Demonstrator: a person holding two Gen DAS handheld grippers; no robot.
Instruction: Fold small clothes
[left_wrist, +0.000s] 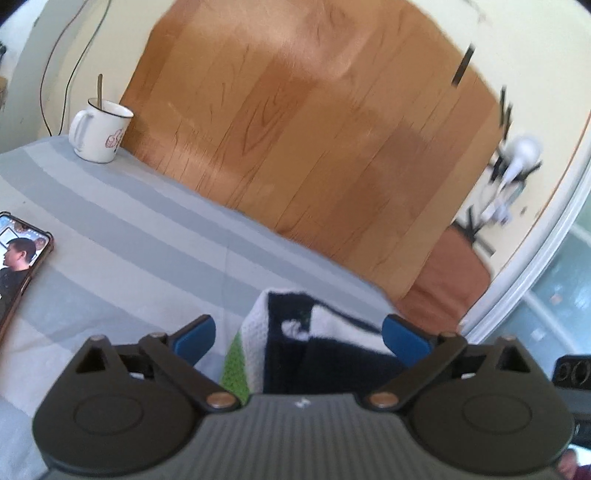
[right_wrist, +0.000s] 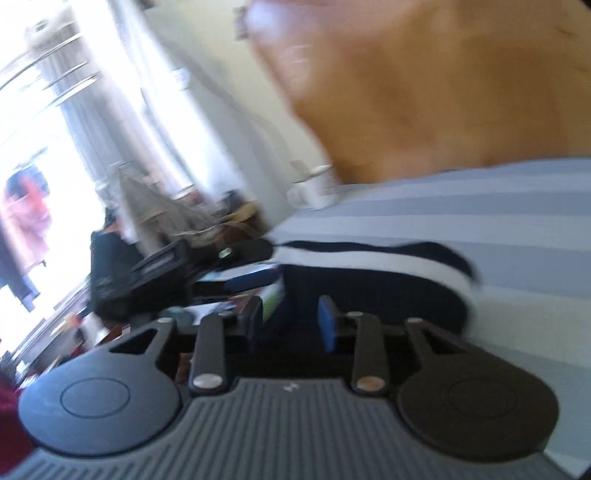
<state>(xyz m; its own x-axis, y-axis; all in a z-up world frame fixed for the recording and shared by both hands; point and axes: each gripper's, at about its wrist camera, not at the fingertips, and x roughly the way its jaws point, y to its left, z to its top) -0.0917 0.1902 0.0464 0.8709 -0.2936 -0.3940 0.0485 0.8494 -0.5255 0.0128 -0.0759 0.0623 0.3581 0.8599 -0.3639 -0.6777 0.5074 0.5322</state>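
Note:
A small knit garment (left_wrist: 325, 350) in navy, white and green lies on the grey striped cloth (left_wrist: 129, 229). My left gripper (left_wrist: 299, 339) is open, its blue pads on either side of the garment's near end. In the blurred right wrist view the same garment (right_wrist: 369, 273) lies ahead. My right gripper (right_wrist: 291, 321) has its blue pads set a narrow gap apart with the navy fabric between them; whether they pinch it is unclear. The left gripper (right_wrist: 221, 266) shows there at the garment's left end.
A white mug (left_wrist: 99, 129) with a spoon stands at the far left of the cloth. A phone (left_wrist: 18, 266) with a lit screen lies at the left edge. A wooden headboard (left_wrist: 314, 129) rises behind. A brown chair (left_wrist: 450, 288) stands at the right.

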